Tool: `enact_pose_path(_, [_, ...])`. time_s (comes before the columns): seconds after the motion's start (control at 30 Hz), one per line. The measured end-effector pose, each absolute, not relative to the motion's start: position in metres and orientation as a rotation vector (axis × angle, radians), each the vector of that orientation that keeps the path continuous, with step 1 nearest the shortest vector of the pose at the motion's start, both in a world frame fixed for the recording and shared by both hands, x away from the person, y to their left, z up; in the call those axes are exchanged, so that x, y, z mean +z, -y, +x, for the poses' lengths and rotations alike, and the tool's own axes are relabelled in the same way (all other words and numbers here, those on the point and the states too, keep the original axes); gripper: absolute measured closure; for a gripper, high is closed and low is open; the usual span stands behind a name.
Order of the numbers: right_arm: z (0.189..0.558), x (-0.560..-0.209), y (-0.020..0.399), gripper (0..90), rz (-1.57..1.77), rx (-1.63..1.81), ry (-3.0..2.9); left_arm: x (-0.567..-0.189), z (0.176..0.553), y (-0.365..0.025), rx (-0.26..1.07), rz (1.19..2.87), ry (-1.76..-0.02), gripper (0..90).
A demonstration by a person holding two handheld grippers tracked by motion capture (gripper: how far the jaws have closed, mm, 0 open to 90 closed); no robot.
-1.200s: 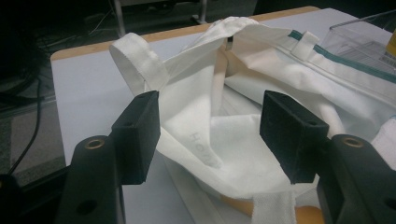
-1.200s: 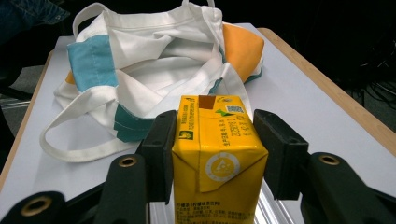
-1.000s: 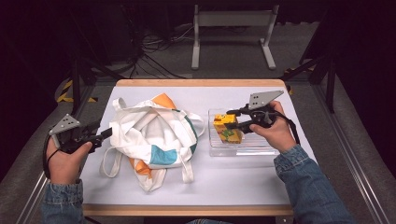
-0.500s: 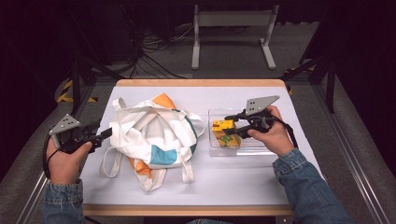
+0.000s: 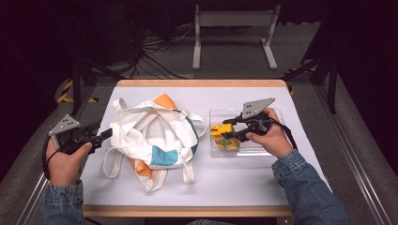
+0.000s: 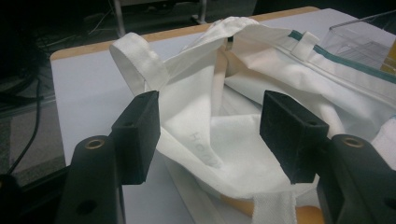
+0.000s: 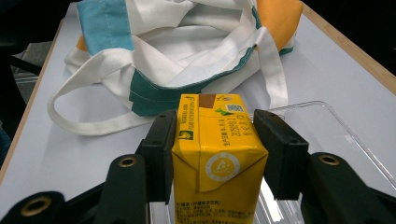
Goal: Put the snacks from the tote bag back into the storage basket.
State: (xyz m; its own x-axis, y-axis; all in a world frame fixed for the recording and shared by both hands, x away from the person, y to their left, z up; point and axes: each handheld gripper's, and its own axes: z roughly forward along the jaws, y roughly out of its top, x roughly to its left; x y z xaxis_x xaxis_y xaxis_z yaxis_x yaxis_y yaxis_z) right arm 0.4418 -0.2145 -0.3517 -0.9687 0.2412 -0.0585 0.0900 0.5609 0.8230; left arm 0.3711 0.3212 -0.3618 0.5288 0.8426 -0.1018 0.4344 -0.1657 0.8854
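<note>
A white tote bag (image 5: 155, 136) with teal and orange panels lies slumped on the table, its mouth gaping. My right gripper (image 5: 226, 130) is shut on a yellow drink carton (image 5: 219, 130) and holds it over the left end of a clear plastic tray (image 5: 263, 147). In the right gripper view the carton (image 7: 217, 158) stands upright between the pads of the right gripper (image 7: 215, 135), with the bag (image 7: 187, 51) beyond it. My left gripper (image 5: 105, 136) is open at the bag's left rim. In its own view the left gripper (image 6: 210, 126) has its jaws wide apart, either side of the bag's white fabric (image 6: 224, 135).
Another small packet (image 5: 229, 143), green and orange, lies in the tray under the carton. The bag's straps (image 5: 110, 164) trail toward the front edge. A wooden rim (image 5: 202, 83) borders the table's far side, with a metal stand (image 5: 234, 28) on the floor behind.
My right gripper, holding the yellow carton, has shifted slightly left toward the bag. The left gripper has not moved.
</note>
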Motion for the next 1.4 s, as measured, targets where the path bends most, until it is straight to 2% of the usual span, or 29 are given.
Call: enact_pose_path(1.4, [0.448, -0.359, 0.249, 51.1, 0.265, 1.360, -2.735, -0.362, 0.373, -0.318, 0.520, 1.799, -1.058, 39.4])
